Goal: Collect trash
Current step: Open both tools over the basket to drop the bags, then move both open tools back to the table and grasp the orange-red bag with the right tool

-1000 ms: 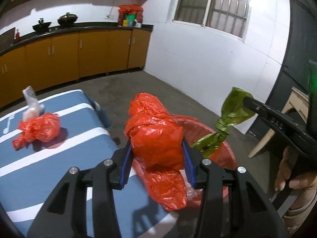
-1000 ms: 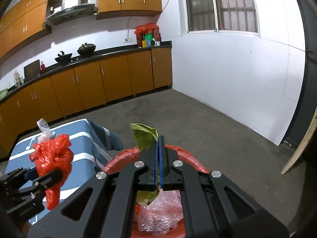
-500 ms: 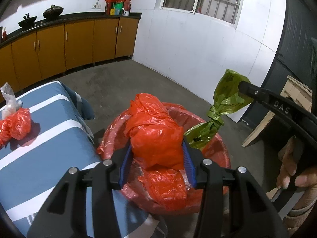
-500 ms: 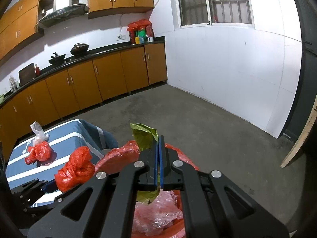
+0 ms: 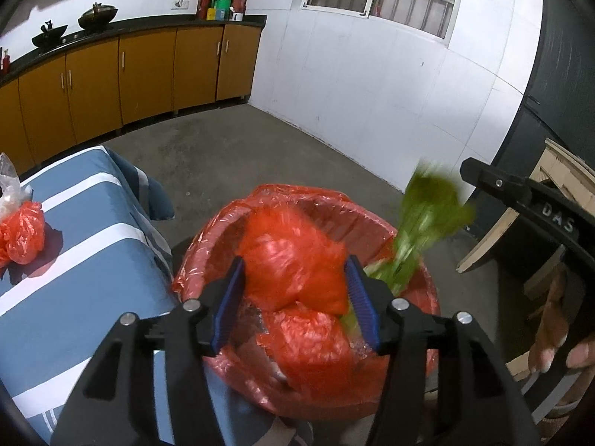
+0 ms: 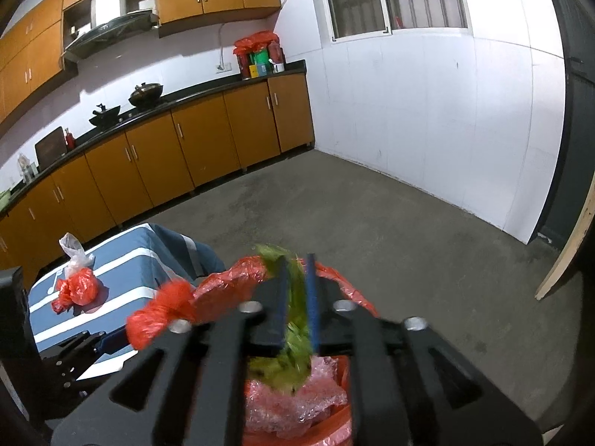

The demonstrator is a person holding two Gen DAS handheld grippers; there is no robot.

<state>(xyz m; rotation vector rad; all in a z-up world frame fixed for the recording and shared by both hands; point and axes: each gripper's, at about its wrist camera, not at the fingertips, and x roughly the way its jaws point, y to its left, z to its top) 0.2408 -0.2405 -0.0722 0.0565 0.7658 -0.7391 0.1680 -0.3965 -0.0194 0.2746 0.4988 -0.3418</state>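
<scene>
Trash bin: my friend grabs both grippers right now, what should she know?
Left hand-held gripper: jaws open, red bag blurred between them, seemingly dropping into the red-lined bin.
Right hand-held gripper: jaws parted, green bag blurred, seemingly falling over the bin.
Done: these two bags are nearly binned.
Left: small red bag and clear bag on the striped table.
</scene>
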